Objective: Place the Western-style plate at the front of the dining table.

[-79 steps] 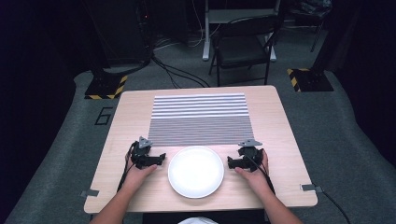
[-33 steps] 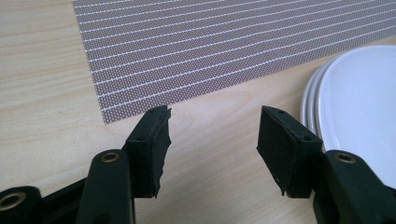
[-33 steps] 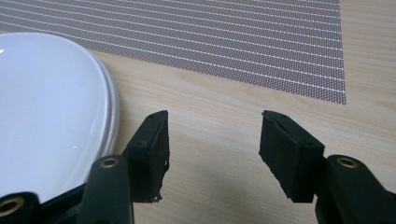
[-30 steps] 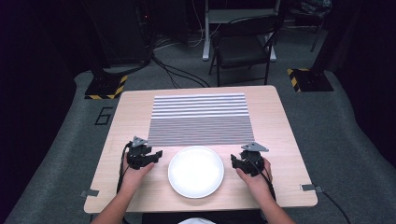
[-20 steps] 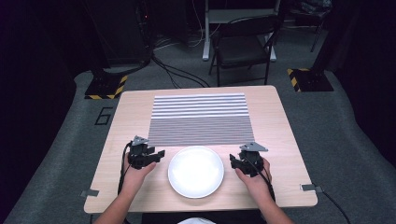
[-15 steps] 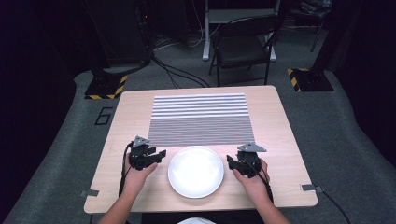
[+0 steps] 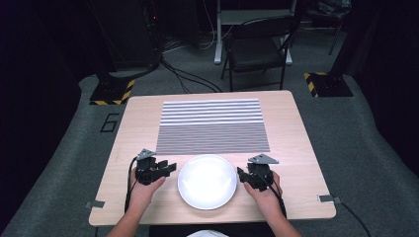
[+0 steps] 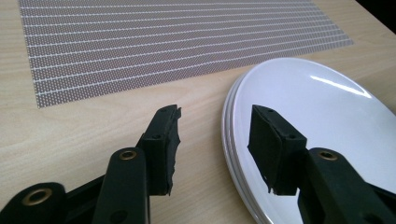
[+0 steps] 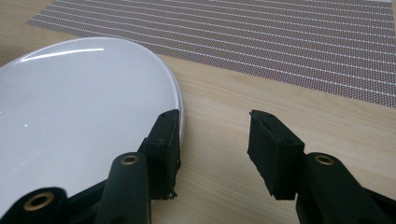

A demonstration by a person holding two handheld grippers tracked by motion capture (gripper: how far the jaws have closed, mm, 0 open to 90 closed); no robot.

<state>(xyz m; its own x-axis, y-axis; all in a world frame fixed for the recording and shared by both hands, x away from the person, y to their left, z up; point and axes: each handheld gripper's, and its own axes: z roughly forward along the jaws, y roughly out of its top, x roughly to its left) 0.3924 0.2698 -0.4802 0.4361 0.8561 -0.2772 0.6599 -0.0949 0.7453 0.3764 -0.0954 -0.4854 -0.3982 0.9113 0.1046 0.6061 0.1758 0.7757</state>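
Note:
A white plate [image 7: 207, 181] lies at the table's front centre, just in front of a striped placemat [image 7: 212, 126]. My left gripper [image 7: 169, 168] is at the plate's left rim and my right gripper [image 7: 241, 174] at its right rim. In the left gripper view the gripper [image 8: 215, 116] straddles the rim of the plate [image 8: 317, 107], one jaw over it and one over bare wood. The right gripper [image 9: 215, 119] has one jaw at the edge of the plate [image 9: 84, 107]. Both pairs of jaws have just been closing, but a gap remains and no pad presses on the plate.
The wooden table [image 7: 138, 128] ends close behind both hands. A folding chair [image 7: 257, 49] stands beyond the far edge. Stands with yellow-black bases [image 7: 111, 91] [image 7: 326, 84] sit on the grey floor at the far corners, with cables between them.
Both grippers have edged a little inward to the plate's rim, the right one moving left. The plate and placemat have stayed put.

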